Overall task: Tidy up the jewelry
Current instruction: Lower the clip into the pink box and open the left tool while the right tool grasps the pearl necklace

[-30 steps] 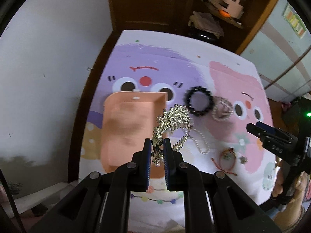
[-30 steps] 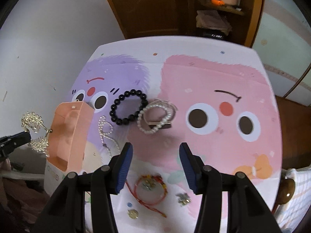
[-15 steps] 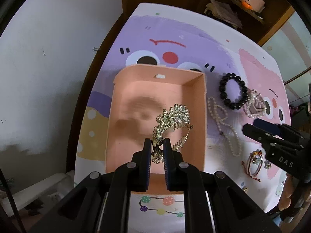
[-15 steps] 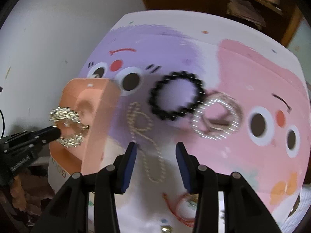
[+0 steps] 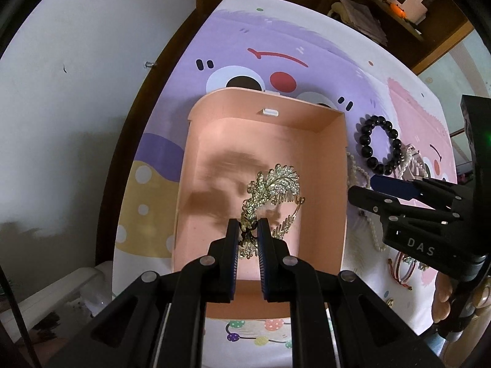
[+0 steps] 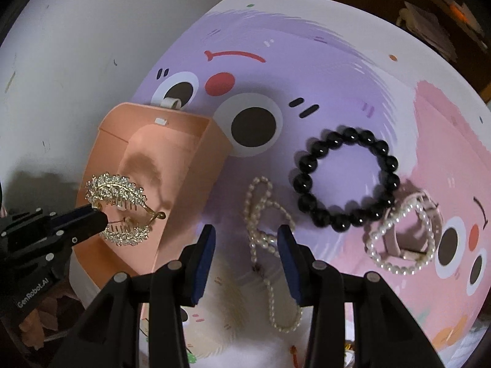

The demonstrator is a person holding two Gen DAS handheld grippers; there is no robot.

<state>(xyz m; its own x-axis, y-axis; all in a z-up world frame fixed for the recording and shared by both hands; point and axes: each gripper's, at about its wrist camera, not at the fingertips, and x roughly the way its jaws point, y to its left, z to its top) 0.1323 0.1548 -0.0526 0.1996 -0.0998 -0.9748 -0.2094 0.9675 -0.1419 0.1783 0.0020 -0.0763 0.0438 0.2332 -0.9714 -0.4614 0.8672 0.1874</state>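
My left gripper point(image 5: 248, 229) is shut on a gold rhinestone leaf hair clip point(image 5: 273, 187) and holds it above the inside of the open peach box point(image 5: 334, 165). The clip point(image 6: 115, 188) and box point(image 6: 196, 165) also show at the left of the right wrist view. My right gripper point(image 6: 245, 239) is open and hovers just above a pearl necklace point(image 6: 260, 214), its fingers on either side of it. A black bead bracelet point(image 6: 346, 181) and a pearl bracelet point(image 6: 402, 239) lie to the right of it.
The table is covered by a purple and pink cartoon mat point(image 6: 276, 61). A red cord bracelet point(image 5: 405, 268) lies near the front right. A white wall point(image 5: 76, 92) is close on the left. Dark wooden furniture point(image 5: 383, 6) stands behind the table.
My left gripper has carried the hair clip from the box's right rim to over its inside. My right gripper has moved forward and down over the pearl necklace.
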